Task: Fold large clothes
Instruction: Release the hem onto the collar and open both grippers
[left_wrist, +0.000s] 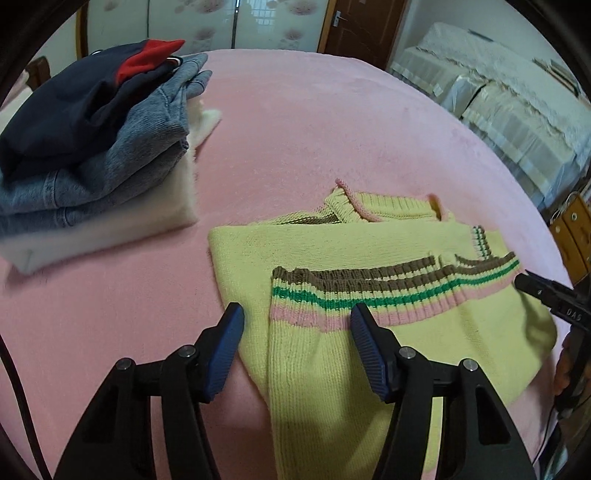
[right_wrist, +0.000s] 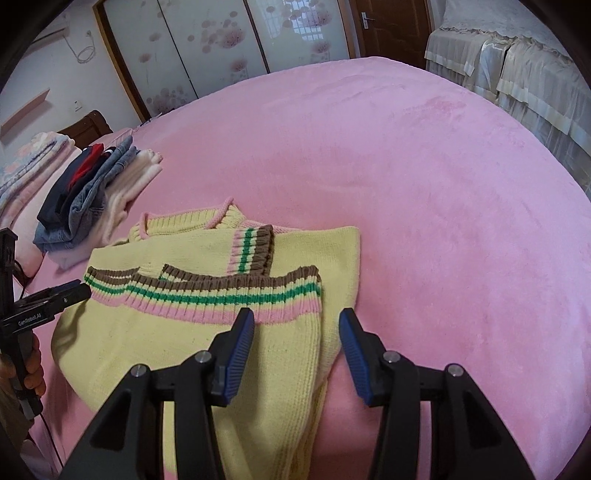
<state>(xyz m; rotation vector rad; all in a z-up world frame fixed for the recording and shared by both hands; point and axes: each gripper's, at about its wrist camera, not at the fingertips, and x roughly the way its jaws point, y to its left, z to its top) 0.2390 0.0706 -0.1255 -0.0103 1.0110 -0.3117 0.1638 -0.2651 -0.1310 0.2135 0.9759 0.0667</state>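
Note:
A yellow knit sweater (left_wrist: 332, 251) with brown, green and pink striped hems lies partly folded on the pink bed (left_wrist: 295, 129). Its striped bottom band is folded up across the middle. It also shows in the right wrist view (right_wrist: 207, 251). My left gripper (left_wrist: 297, 317) is open and empty, just above the sweater's near left part. My right gripper (right_wrist: 296, 321) is open and empty over the sweater's right edge. The right gripper's tip shows in the left wrist view (left_wrist: 546, 291), and the left gripper's tip shows in the right wrist view (right_wrist: 55, 299).
A stack of folded clothes (left_wrist: 85, 147), dark navy, denim and white, sits on the bed to the left; it also shows in the right wrist view (right_wrist: 92, 184). A draped sofa (left_wrist: 498, 110) stands right of the bed. Wardrobe doors (right_wrist: 221, 44) stand behind.

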